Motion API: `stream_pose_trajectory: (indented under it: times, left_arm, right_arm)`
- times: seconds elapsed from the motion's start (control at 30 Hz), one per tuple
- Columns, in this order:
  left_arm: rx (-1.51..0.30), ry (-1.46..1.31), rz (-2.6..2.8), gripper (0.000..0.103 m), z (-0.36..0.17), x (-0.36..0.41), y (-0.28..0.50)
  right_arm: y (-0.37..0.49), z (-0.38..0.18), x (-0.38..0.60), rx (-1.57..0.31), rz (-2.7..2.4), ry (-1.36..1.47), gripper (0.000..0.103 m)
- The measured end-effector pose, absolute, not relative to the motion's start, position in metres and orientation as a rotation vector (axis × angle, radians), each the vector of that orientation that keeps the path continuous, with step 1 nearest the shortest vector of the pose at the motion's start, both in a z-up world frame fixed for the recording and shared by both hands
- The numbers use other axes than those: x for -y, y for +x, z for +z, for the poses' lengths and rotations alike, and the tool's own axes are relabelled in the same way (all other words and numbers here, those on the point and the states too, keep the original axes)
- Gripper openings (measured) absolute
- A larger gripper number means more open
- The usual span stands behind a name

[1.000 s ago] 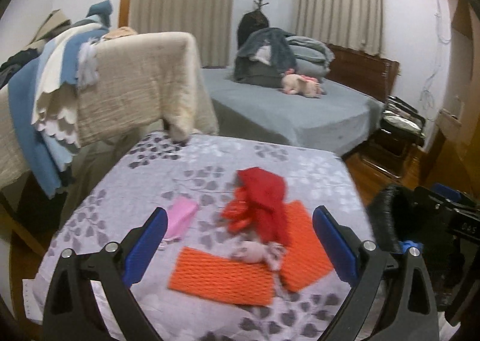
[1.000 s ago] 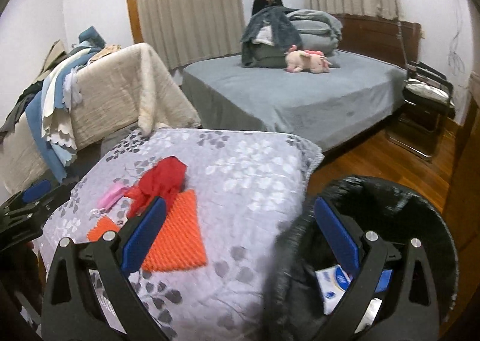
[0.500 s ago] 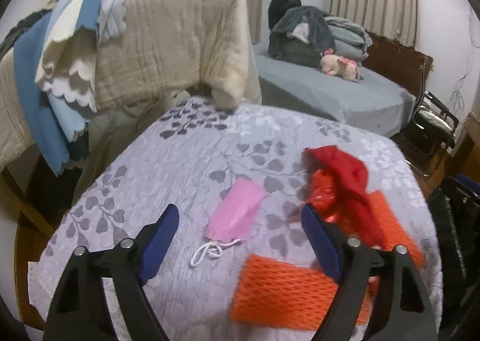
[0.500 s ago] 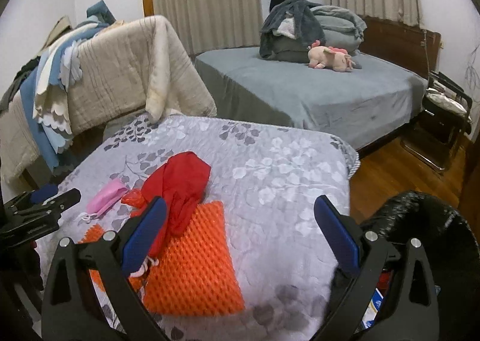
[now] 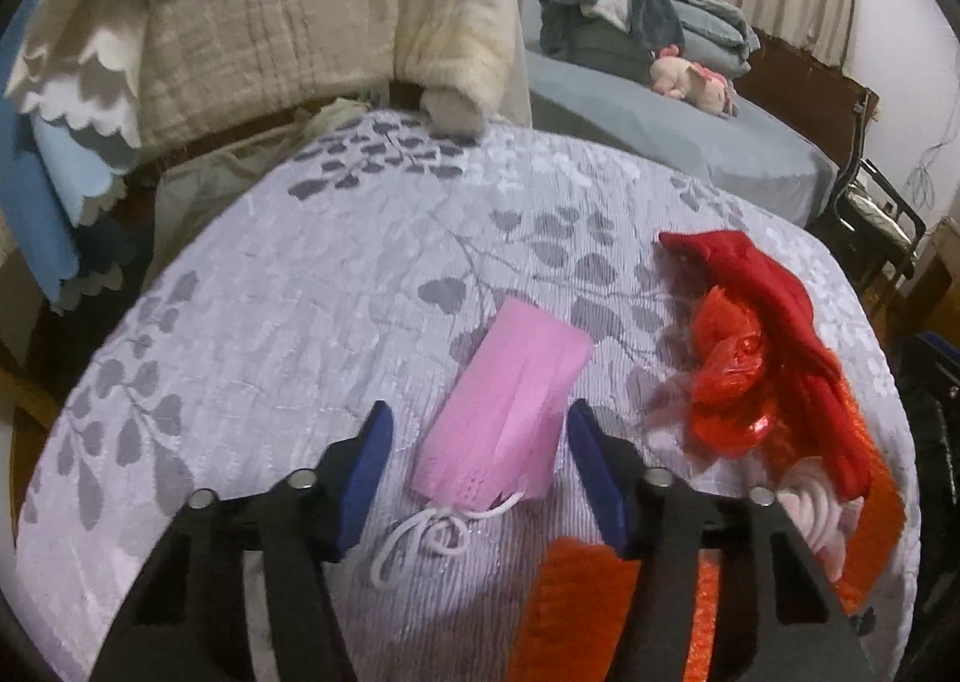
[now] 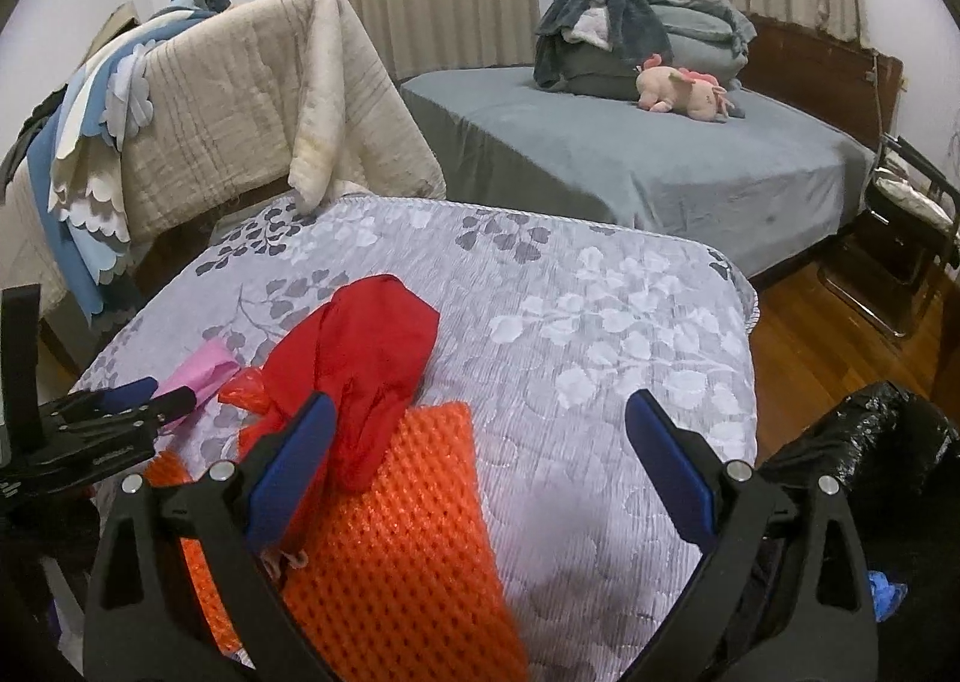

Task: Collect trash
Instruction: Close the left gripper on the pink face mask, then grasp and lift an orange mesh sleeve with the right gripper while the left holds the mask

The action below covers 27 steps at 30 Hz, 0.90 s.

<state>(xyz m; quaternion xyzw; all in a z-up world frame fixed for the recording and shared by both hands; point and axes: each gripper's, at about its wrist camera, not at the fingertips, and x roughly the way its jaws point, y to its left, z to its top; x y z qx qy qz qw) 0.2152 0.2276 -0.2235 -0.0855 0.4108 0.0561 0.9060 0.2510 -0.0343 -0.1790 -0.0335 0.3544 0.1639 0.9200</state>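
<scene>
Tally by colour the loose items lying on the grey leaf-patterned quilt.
Pink: 1, the pleated pink face mask between the left gripper's jaws, which have just been closing.
Red: 2, the red cloth and crinkled red plastic wrapper.
Orange: 2, orange foam mesh sheets.
Total: 5.

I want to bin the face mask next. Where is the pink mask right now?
In the left wrist view, the pink mask lies flat on the leaf-patterned grey cover, between the open fingers of the left hand-held gripper, left of the red cloth.
</scene>
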Motion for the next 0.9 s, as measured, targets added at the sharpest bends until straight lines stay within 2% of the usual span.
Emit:
stream_pose_trajectory:
  times: [0.07, 0.1, 0.17, 0.27, 0.6, 0.9]
  left_arm:
    - [-0.861, -0.178, 0.102, 0.039, -0.227, -0.227, 0.219]
    - [-0.861, -0.179, 0.099, 0.037, -0.227, -0.227, 0.219]
    - [-0.858, -0.183, 0.084, 0.022, -0.225, -0.226, 0.220]
    - [-0.839, -0.177, 0.085, 0.015, -0.219, -0.224, 0.218]
    - [-0.728, -0.204, 0.092, 0.014, -0.169, -0.220, 0.193]
    - [-0.722, -0.219, 0.045, 0.014, -0.145, -0.192, 0.158]
  right_arm:
    - [0.252, -0.180, 0.034, -0.731, 0.336, -0.069, 0.094]
    - [0.253, -0.180, 0.035, -0.733, 0.336, -0.068, 0.094]
    - [0.252, -0.181, 0.035, -0.737, 0.338, -0.066, 0.094]
    - [0.249, -0.180, 0.036, -0.736, 0.341, -0.067, 0.094]
    - [0.236, -0.168, 0.047, -0.718, 0.327, -0.057, 0.094]
    - [0.215, -0.164, 0.057, -0.719, 0.325, -0.056, 0.093]
